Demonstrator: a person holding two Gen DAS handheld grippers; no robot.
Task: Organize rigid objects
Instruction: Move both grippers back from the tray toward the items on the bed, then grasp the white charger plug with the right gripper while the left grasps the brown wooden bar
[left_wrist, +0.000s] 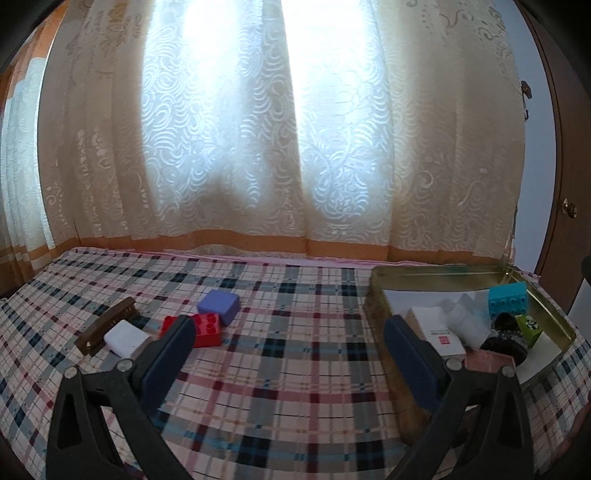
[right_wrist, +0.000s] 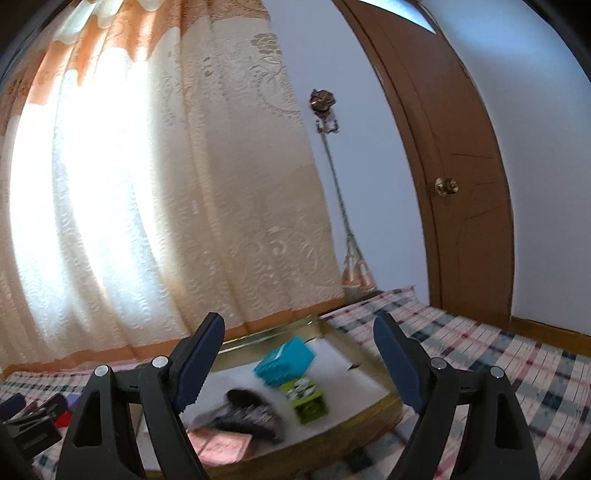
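Red brick (left_wrist: 207, 329) beside left fingers (left_wrist: 173, 354)

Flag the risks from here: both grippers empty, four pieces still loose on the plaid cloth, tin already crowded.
1. The red brick, purple block, white block and brown comb crowd together; the open left gripper may knock a neighbour.
2. The gold tin is cluttered around the blue brick and green box; a drop could land tilted.
3. The right wrist view is blurred, so aiming the open right gripper looks uncertain.
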